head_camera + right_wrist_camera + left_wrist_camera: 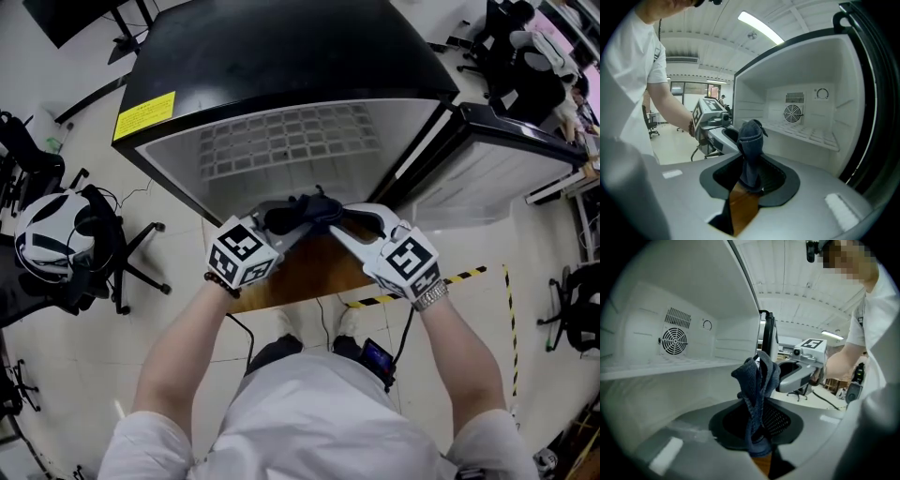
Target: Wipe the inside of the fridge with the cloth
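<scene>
The left hand-held gripper [281, 225] and right hand-held gripper [352, 225] are both clamped on the dark cloth [302, 212], bunched between them at the fridge's [281, 47] open front edge. It looks soft, light and floppy, so a thick fold is probably the best place to pinch.

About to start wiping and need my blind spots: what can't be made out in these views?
- Floor of the fridge: head view, hidden under the shelf and behind the left gripper, the right gripper and the cloth.
- Right gripper's hold: right gripper view, the bunched cloth covers its contact with the jaws, so pressing or loose is unclear.
- Print on the yellow label atop the fridge: head view, too small to read.
</scene>
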`<state>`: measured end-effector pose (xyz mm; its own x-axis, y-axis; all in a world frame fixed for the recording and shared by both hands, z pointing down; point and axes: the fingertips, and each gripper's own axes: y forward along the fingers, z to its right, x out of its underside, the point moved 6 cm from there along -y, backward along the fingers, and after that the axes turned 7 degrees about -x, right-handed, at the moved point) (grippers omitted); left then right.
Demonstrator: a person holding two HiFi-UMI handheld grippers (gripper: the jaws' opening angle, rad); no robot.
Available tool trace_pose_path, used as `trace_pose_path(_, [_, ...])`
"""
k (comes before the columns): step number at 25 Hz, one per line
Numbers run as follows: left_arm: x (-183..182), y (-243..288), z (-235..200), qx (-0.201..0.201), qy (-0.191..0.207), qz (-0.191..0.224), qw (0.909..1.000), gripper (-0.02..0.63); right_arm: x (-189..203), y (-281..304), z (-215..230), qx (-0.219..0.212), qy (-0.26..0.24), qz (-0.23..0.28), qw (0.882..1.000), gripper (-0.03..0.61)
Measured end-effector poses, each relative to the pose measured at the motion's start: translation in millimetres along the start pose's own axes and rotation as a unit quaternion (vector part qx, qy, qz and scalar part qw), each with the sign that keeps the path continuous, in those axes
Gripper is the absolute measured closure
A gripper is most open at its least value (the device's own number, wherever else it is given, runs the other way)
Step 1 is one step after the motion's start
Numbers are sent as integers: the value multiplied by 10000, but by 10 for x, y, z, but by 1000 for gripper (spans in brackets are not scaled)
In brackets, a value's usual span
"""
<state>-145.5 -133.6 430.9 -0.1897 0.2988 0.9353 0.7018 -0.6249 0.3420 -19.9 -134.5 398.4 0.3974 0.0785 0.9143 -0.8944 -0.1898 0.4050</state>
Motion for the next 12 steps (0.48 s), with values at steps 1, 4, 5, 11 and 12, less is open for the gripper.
trace_pose_path(1, [9, 27, -32, -237, 35, 6, 9997, 541, 17, -35, 33, 122, 25, 21, 9999, 471])
trace_pose_path(4, [19, 112, -138, -897, 99, 67, 9959, 541, 79, -135, 116, 475, 109, 68, 9988, 471])
trace_pose_path(5, [18, 144, -174, -1091, 85, 106, 9939, 541, 96, -165, 133, 565, 139, 82, 9983, 471])
trace_pose_path(11, [38, 447, -373, -1989, -38, 199, 9798, 541, 188, -297, 190, 912, 240, 182, 9954, 471])
trace_pose_path(12, [52, 512, -401, -2100, -54, 195, 9775, 541, 196, -309, 192, 936, 248, 199, 9951, 471])
